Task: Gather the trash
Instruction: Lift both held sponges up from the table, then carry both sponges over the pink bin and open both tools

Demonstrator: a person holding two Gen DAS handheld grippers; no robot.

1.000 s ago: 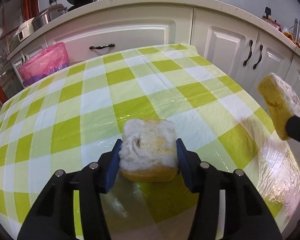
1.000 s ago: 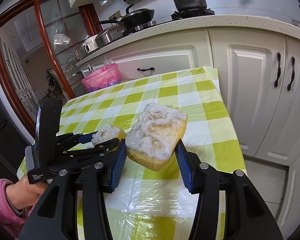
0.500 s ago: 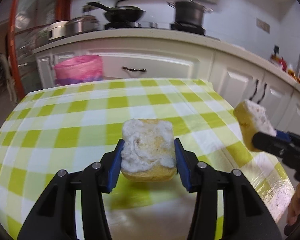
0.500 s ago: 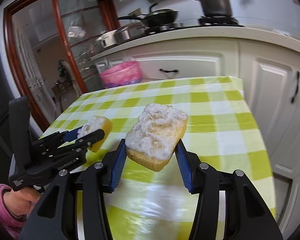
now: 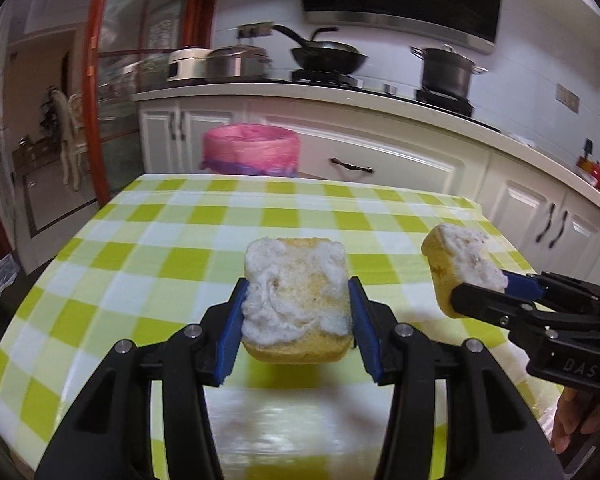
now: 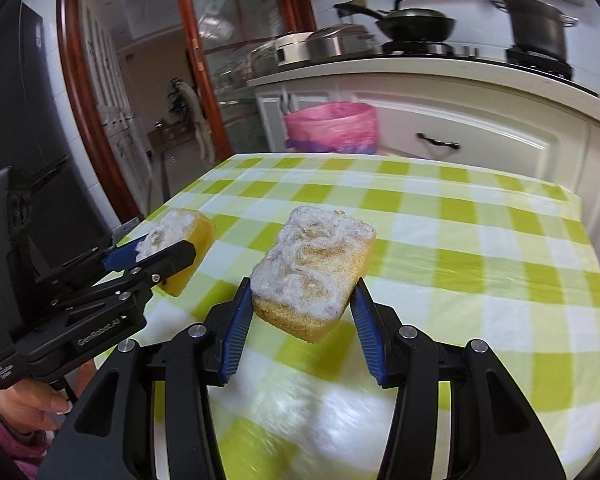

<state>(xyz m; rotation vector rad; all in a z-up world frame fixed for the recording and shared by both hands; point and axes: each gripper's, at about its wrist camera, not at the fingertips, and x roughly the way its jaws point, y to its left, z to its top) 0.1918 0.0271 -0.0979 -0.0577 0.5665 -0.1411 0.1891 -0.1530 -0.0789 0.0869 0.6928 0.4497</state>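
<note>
- The checkered tabletop [image 5: 148,240] is lying bare toward the far pink-lined bin [image 5: 251,151].
- White cabinets [image 5: 396,164] are closing off the far side, behind the bin.

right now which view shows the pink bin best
The left wrist view: the pink bin sits near the middle beyond the table, with its rim and most of its front showing. The right wrist view also shows the bin, but further off-centre and blurrier, its base hidden by the table edge.

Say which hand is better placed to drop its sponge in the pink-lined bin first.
Left, marginally. The bin sits nearly straight ahead of the left gripper and its sponge; from the right gripper it lies ahead-left. Both are still short of it.
</note>
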